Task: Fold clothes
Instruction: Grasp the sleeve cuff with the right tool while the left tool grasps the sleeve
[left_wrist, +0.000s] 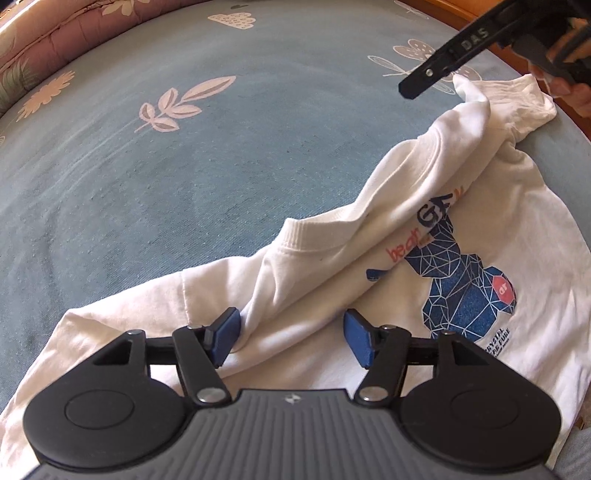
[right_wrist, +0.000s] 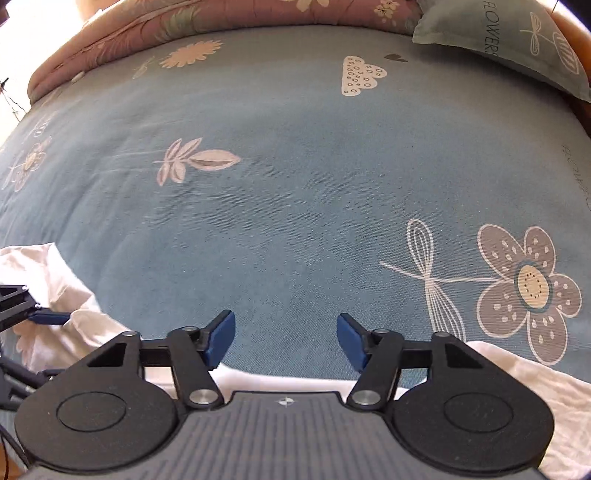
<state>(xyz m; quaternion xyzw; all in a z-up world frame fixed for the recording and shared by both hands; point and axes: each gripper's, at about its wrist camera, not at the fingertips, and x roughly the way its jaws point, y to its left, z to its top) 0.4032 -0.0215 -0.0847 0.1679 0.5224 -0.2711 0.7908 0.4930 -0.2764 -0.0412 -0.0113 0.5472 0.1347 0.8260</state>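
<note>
A white T-shirt (left_wrist: 498, 229) with a blue geometric print lies rumpled on the blue flowered bedspread (left_wrist: 184, 177), a raised ridge running from collar to sleeve. My left gripper (left_wrist: 291, 338) is open, its blue pads (left_wrist: 225, 338) on either side of that ridge just above the cloth. My right gripper (right_wrist: 286, 339) is open and empty above bare bedspread (right_wrist: 295, 184), with white shirt edges (right_wrist: 517, 373) below it. The right gripper also shows in the left wrist view (left_wrist: 443, 62) near the shirt's far sleeve. The left gripper's fingertip (right_wrist: 48, 317) shows at the right wrist view's left edge against the shirt.
A pink flowered quilt (right_wrist: 166, 22) lies rolled along the bed's far edge. A grey-green pillow (right_wrist: 517, 40) marked FLOWERS sits at the far right. A wooden bed frame (left_wrist: 443, 11) borders the bed.
</note>
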